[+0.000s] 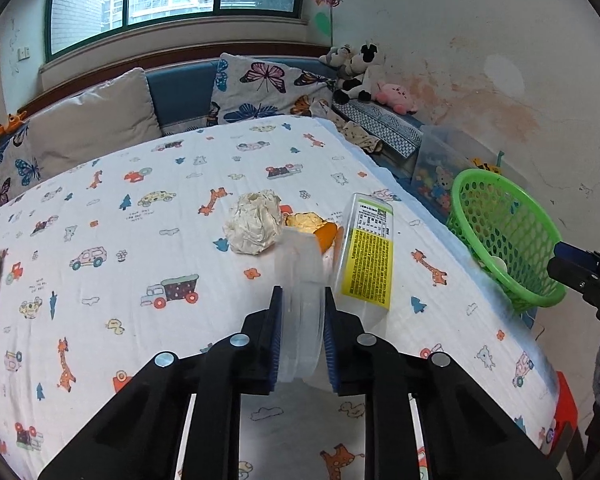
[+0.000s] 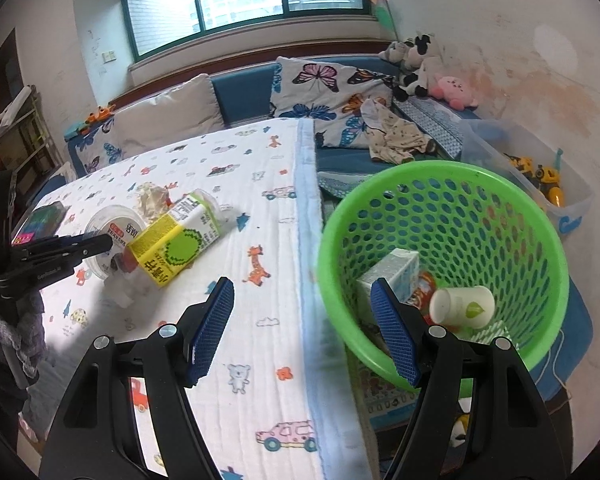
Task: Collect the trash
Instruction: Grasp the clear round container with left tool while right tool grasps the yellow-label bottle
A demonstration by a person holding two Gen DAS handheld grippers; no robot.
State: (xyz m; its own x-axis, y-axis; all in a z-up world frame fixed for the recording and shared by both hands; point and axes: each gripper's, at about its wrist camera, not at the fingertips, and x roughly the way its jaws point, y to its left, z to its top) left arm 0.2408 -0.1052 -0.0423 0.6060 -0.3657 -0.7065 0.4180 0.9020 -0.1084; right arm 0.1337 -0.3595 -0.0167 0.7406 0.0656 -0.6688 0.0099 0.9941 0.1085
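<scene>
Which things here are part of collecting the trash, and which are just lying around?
Part of the job:
- clear plastic cup, clamped in the left gripper
- yellow drink carton
- crumpled paper wad
- orange peel
- green basket, already holding trash
- right gripper, open

Just lying about:
- butterfly pillow
- plush toys
- toy bin
</scene>
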